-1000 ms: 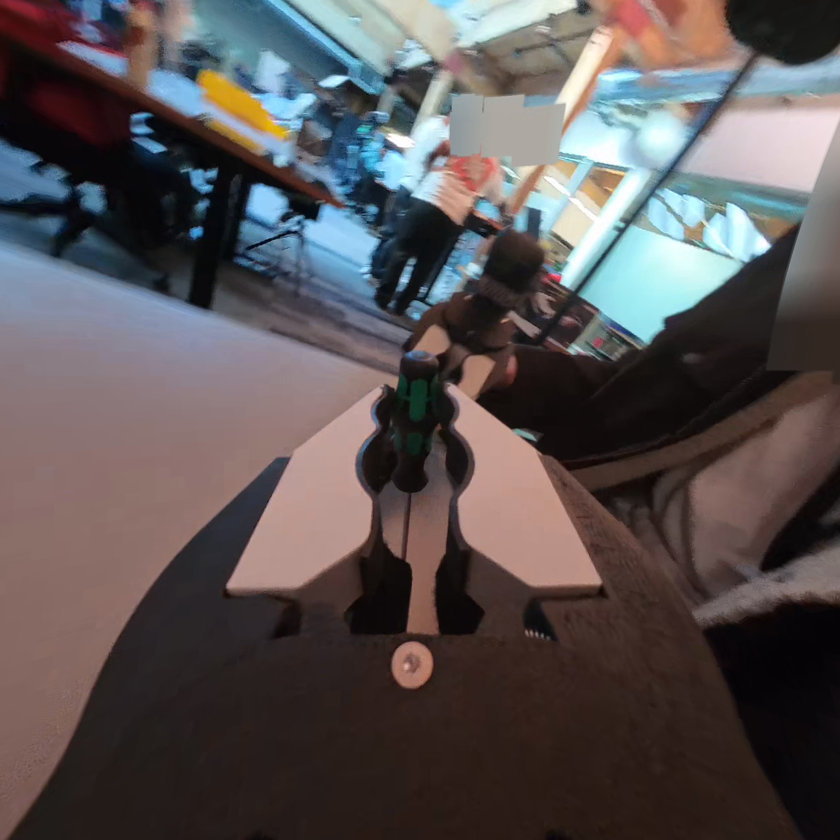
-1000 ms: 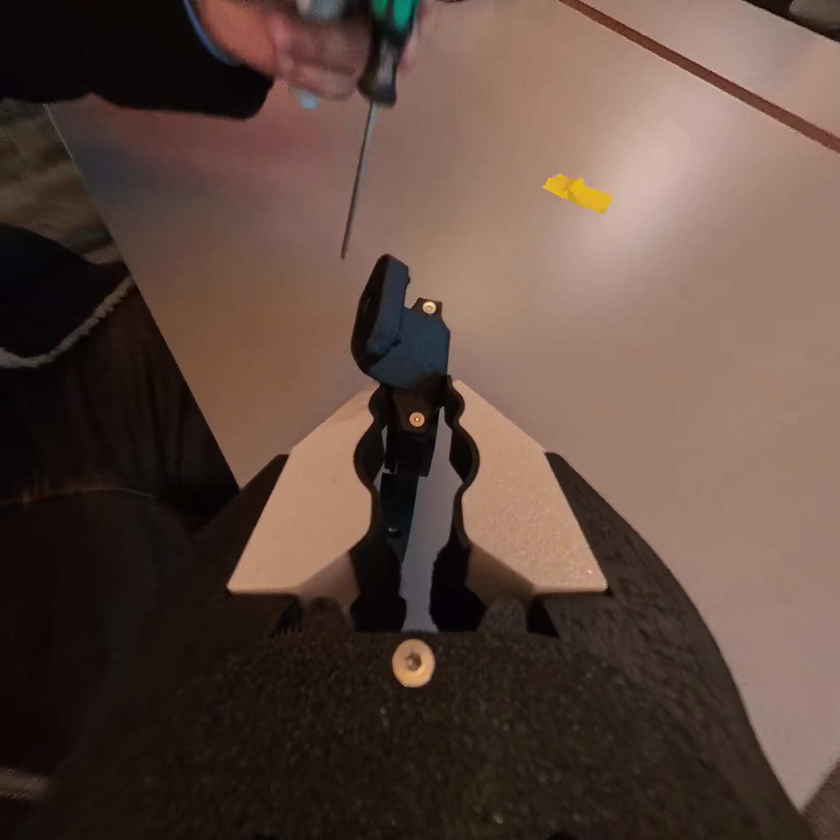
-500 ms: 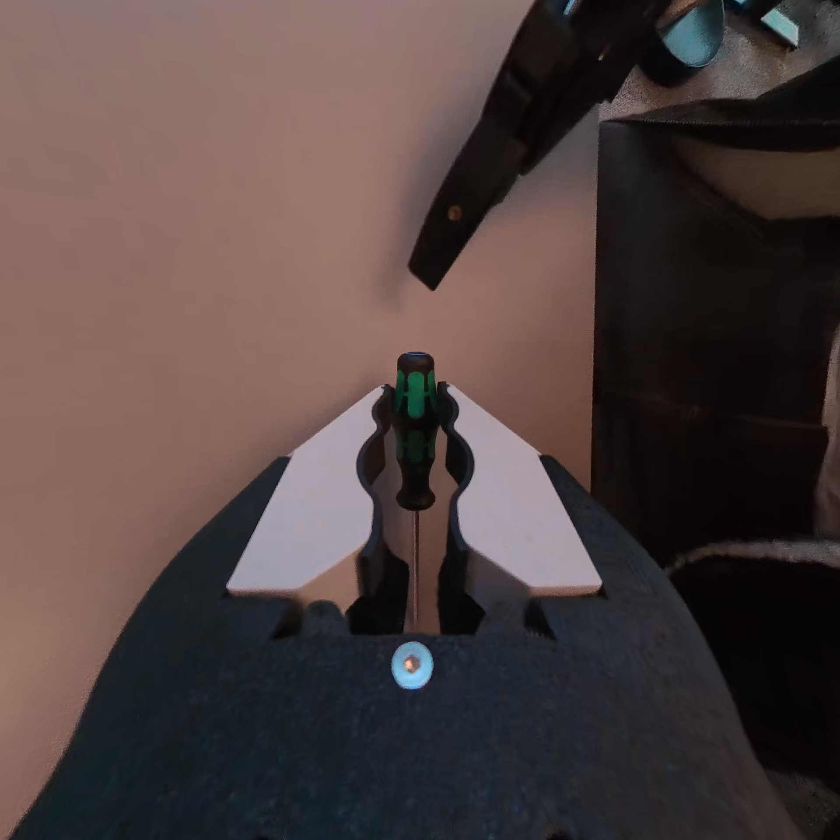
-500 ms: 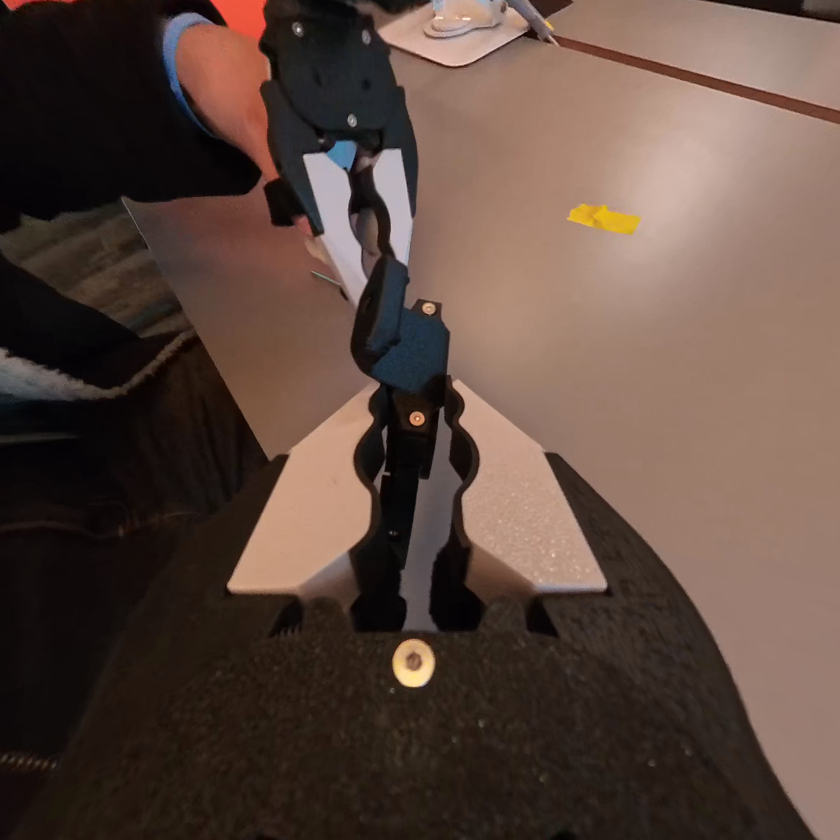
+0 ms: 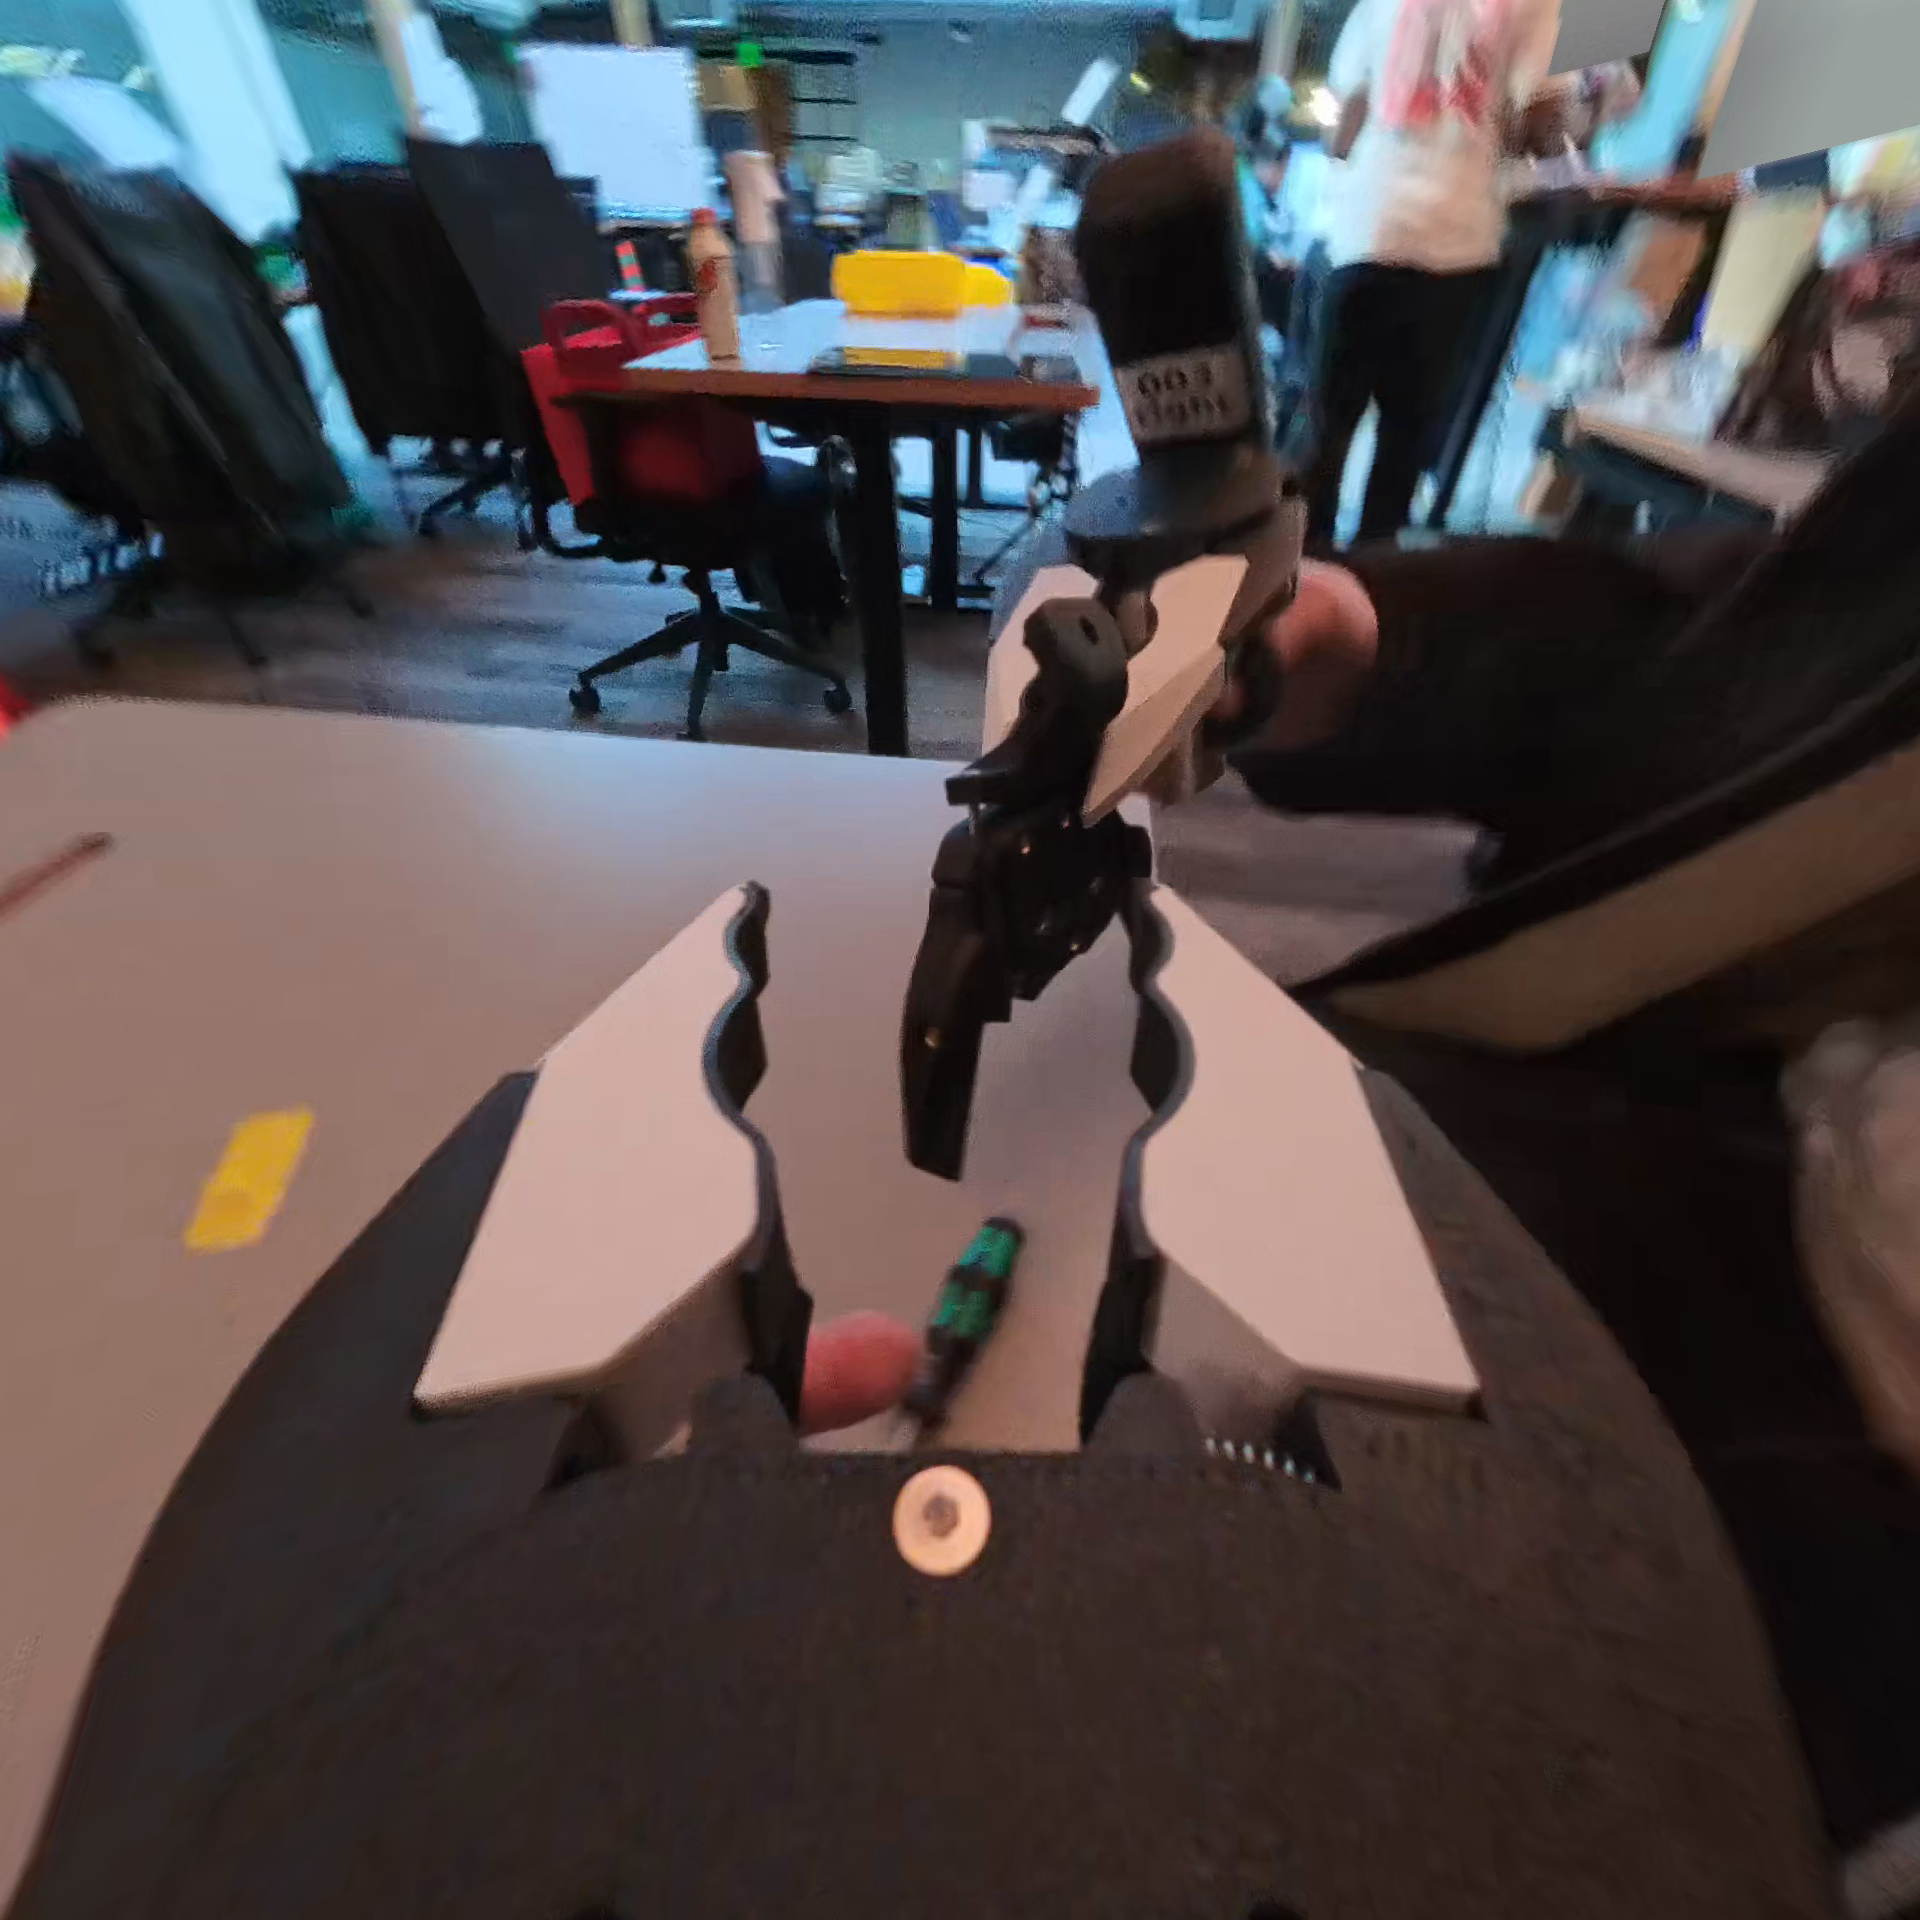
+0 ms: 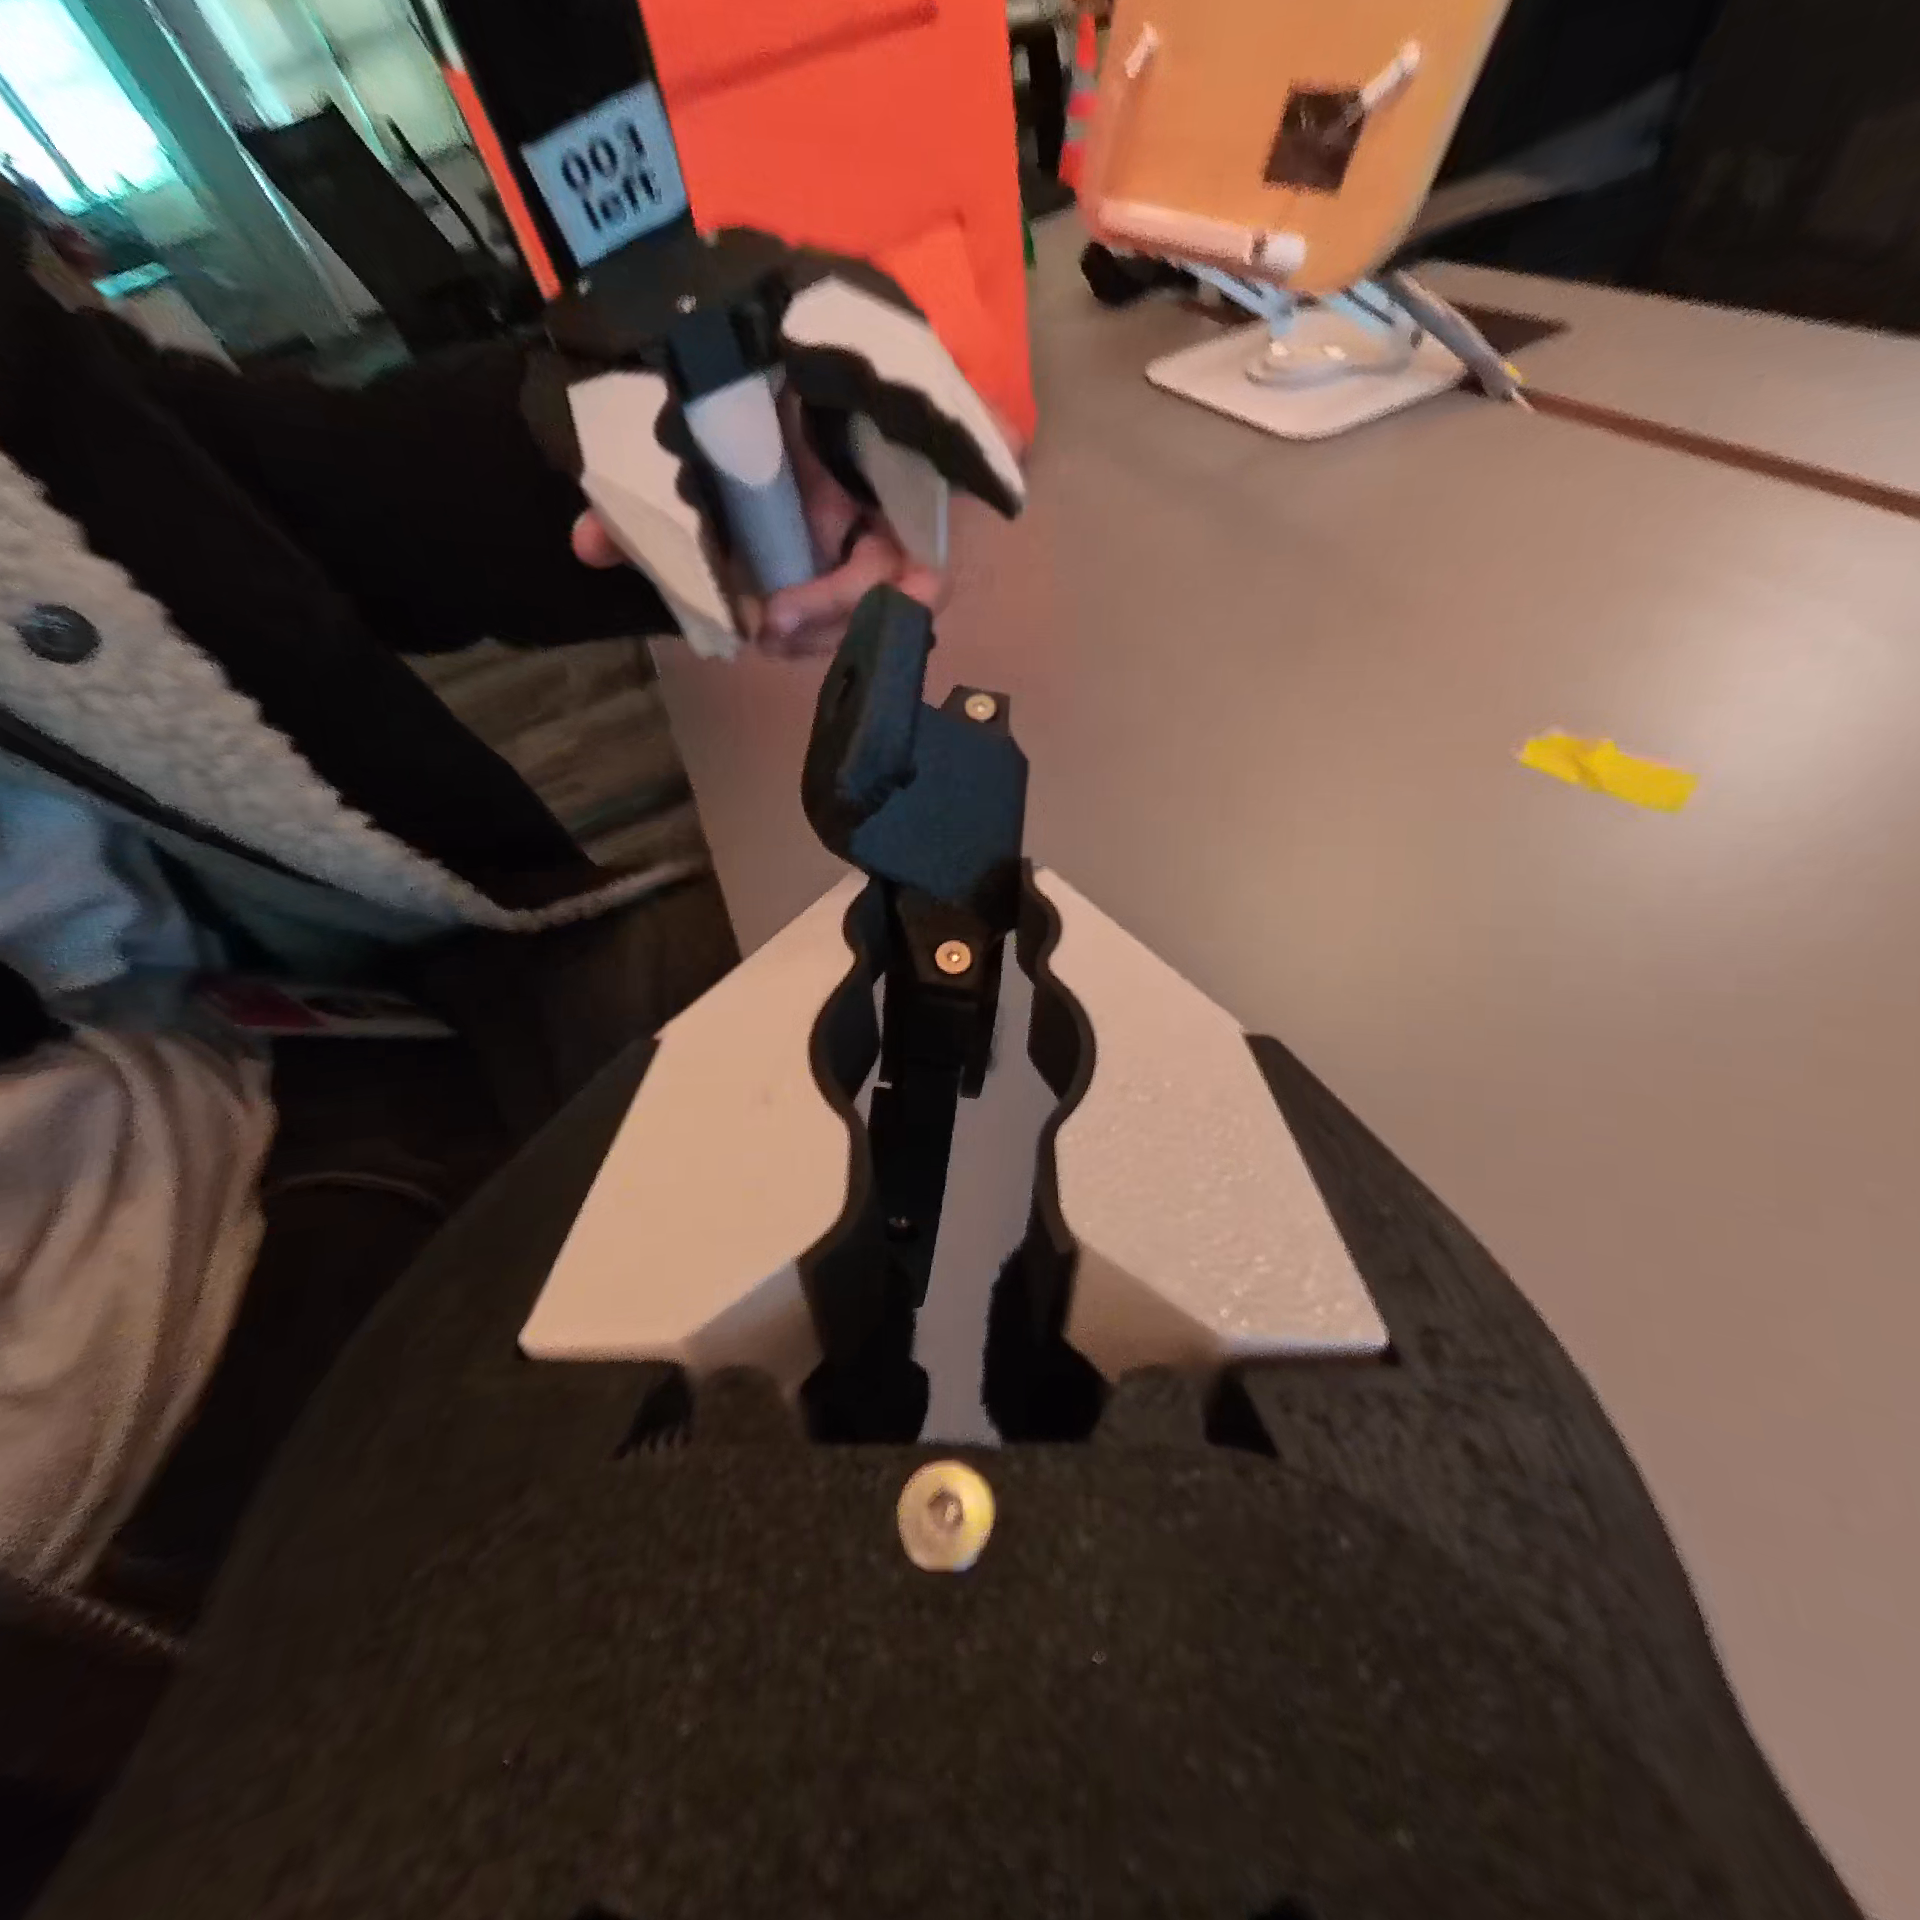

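In the left wrist view my left gripper (image 5: 940, 914) is open wide over the grey table (image 5: 416, 883), with nothing between its pads. A green and black screwdriver (image 5: 971, 1299) sits low between the finger roots, beside a person's fingertip (image 5: 857, 1366). No pad touches it. My right gripper (image 6: 945, 914) is shut on a black hinged part with brass screws (image 6: 925, 790), which sticks out past its tips. The left wrist view shows the right gripper (image 5: 1132, 665) holding that part (image 5: 997, 935) down between my left fingers. The right wrist view shows the left gripper (image 6: 831, 551) held in a hand, just beyond the part.
A strip of yellow tape (image 5: 249, 1179) lies on the table; it also shows in the right wrist view (image 6: 1605, 771). A white stand with an orange object (image 6: 1299, 374) stands at the far right. Behind are a desk (image 5: 862, 384), chairs and a standing person (image 5: 1423, 208). Tip to tip, the grippers are about 9 centimetres apart.
My left jaws have opened and the screwdriver has left their grasp; it now sits low between the fingers. The left gripper has swung up from the tabletop to face the room. The right grasp is unchanged.
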Tool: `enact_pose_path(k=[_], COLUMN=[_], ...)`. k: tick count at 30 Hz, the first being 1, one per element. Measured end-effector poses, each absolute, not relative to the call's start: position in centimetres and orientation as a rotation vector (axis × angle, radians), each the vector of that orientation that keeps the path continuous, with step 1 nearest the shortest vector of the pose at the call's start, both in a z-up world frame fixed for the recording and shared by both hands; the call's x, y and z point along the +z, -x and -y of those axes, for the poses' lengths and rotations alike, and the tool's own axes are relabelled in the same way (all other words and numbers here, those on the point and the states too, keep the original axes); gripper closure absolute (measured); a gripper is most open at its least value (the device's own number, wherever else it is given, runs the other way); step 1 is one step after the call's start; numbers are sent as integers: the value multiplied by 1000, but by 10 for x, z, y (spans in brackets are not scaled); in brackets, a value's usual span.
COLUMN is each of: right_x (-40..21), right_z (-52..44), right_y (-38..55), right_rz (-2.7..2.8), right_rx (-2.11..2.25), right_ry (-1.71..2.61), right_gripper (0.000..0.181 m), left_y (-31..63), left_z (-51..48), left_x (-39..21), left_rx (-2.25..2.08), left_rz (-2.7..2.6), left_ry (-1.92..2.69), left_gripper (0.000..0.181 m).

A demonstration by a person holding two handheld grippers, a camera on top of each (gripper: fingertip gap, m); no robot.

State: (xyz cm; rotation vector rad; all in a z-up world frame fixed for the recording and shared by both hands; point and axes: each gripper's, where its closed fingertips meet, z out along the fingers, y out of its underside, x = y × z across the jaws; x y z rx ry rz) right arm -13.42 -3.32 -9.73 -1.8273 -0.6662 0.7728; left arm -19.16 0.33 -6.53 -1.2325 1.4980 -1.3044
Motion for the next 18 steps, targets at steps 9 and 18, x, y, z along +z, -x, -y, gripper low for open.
enact_pose_path(k=[9, 18], right_x=[-13, 23], right_z=[26, 22], right_y=[167, 230], right_rz=[578, 596], right_rx=[895, 1179], right_ry=[1649, 1480], right_gripper=[159, 159], left_y=[216, 248], left_z=[43, 19], left_x=[-39, 23], left_rx=[-1835, -2108], left_rz=[-688, -321], left_ry=[1407, 1003], left_gripper=[104, 152])
